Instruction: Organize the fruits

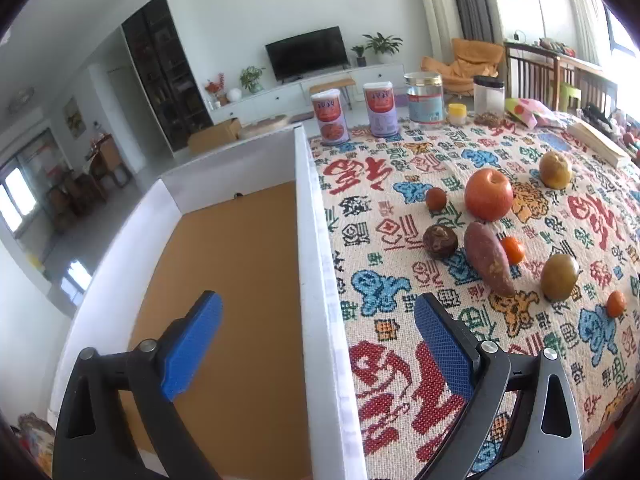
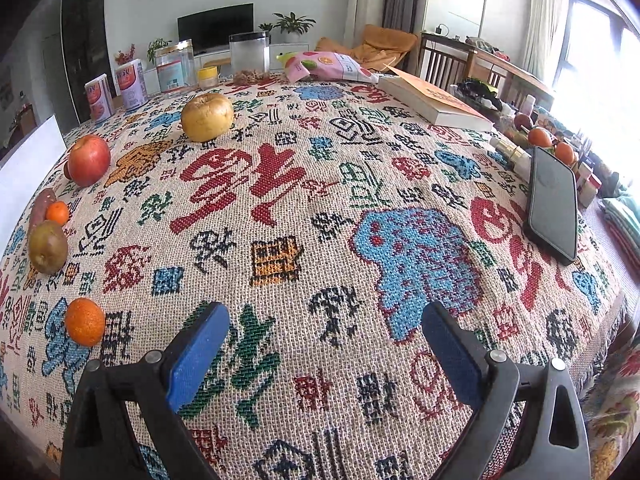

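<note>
In the left wrist view a white-walled box [image 1: 310,240] with a bare brown floor stands at the table's left. Fruits lie on the patterned cloth to its right: a red apple [image 1: 488,194], a yellow pear [image 1: 555,169], a sweet potato [image 1: 490,258], a dark round fruit [image 1: 440,241], a small brown fruit [image 1: 435,199], a green-brown fruit [image 1: 560,277] and two tangerines [image 1: 513,249] [image 1: 615,303]. My left gripper [image 1: 318,316] is open, straddling the box's right wall. My right gripper [image 2: 326,322] is open and empty over bare cloth; a tangerine [image 2: 85,321], the apple [image 2: 89,159] and the pear [image 2: 207,117] lie to its left.
Two cans [image 1: 330,117], jars [image 1: 425,98] and a snack bag [image 2: 328,65] stand at the table's far edge. A book [image 2: 432,100] and a phone [image 2: 554,208] lie at the right. More small items crowd the right edge [image 2: 548,140].
</note>
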The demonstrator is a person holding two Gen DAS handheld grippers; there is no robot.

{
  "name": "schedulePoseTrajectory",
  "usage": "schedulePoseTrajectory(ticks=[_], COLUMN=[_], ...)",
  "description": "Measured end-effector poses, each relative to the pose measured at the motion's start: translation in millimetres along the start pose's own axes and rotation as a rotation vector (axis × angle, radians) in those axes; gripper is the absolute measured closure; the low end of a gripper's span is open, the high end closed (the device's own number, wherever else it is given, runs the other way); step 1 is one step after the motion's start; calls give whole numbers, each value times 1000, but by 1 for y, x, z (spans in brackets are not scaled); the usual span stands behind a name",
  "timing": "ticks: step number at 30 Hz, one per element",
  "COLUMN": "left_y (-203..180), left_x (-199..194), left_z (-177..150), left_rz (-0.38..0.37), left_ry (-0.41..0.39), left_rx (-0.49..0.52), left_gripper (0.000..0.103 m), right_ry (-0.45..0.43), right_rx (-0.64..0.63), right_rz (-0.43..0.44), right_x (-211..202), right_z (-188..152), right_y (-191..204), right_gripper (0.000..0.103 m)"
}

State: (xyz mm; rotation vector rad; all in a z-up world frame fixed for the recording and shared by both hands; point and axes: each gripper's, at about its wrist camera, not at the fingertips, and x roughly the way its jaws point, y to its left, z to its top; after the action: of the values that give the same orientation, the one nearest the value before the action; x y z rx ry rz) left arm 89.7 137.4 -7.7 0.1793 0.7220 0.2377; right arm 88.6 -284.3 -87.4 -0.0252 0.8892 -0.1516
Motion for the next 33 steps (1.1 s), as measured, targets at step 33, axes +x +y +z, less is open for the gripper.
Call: schedulePoseTrajectory(ticks=[33], left_y=[-107], left_x=[48], left_z=[-23], left_rz=[-130], left_ry=[69], left_rx=[-86], left_gripper=[2], right_ry=[85], right_rx=[241], right_rz=[-120], right_x=[102], right_z=[100], right_y=[-68], right_gripper=[0])
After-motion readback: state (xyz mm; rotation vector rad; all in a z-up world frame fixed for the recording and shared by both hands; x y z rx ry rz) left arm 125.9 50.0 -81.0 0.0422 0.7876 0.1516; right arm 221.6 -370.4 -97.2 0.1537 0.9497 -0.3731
